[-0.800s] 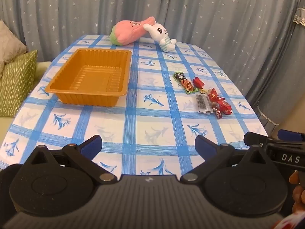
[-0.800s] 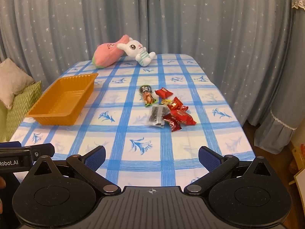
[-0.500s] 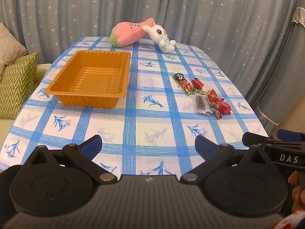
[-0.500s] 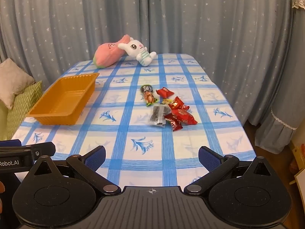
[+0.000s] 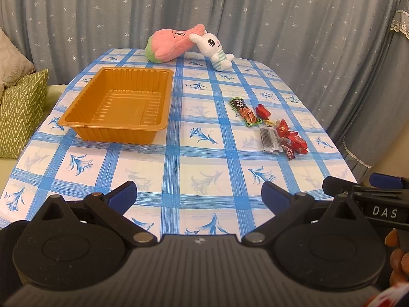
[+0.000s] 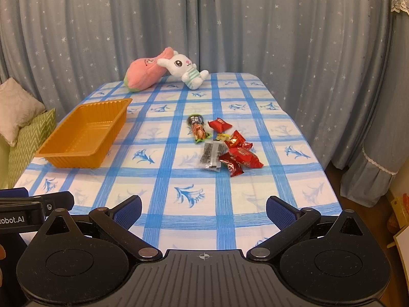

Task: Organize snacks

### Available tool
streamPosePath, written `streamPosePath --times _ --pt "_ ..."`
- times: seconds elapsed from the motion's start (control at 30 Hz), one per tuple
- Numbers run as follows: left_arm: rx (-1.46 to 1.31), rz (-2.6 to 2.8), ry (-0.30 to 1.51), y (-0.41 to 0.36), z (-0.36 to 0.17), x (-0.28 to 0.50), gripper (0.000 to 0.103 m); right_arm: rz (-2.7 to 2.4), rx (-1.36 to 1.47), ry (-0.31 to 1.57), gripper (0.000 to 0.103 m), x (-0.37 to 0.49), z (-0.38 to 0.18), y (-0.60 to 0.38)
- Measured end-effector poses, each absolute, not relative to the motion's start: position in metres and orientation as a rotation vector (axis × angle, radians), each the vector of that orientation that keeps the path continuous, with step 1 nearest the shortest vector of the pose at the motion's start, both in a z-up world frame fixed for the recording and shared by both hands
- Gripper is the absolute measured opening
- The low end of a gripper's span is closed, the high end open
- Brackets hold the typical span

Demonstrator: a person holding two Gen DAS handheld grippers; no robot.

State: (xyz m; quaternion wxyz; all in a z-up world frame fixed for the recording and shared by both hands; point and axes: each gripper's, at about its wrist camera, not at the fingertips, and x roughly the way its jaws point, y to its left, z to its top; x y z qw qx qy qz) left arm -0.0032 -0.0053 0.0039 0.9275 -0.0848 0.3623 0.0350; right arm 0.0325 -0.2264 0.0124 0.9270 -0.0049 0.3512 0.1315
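On the left of the blue-and-white checked tablecloth (image 6: pixel 163 179), an empty orange ribbed plastic tray (image 5: pixel 120 105) is seen, its long axis running away from the cameras. The left gripper (image 5: pixel 198 194) is held low over the near edge of the table with its blue-padded fingers wide apart and nothing between them; the tray lies ahead of it and slightly to its left. To the right of the tray, well apart from it, the small heap of wrapped snacks (image 6: pixel 225 145) is found: a dark-and-green long packet (image 6: pixel 198 129) lying lengthwise away from the camera, a clear packet with dark contents (image 6: pixel 212 154) beside it, and several red foil-wrapped sweets (image 6: pixel 240 153) touching one another. The right gripper (image 6: pixel 203 208) is likewise spread open and empty, and the heap lies almost straight ahead of it, so it is judged the nearer one for a first pick. "DAS" is read on the gripper body seen at the right of the left view, "Robot.AI" on that seen at the left of the right view; packet lettering is too small to read.
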Motion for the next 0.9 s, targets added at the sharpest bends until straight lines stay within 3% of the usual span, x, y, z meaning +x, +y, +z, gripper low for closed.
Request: streamPosePath --times 0.9 --pt "-0.179 0.067 0.742 -0.0086 0.0068 -0.0021 0.103 0.268 -0.01 0.718 0.103 0.0325 0.0136 -0.226"
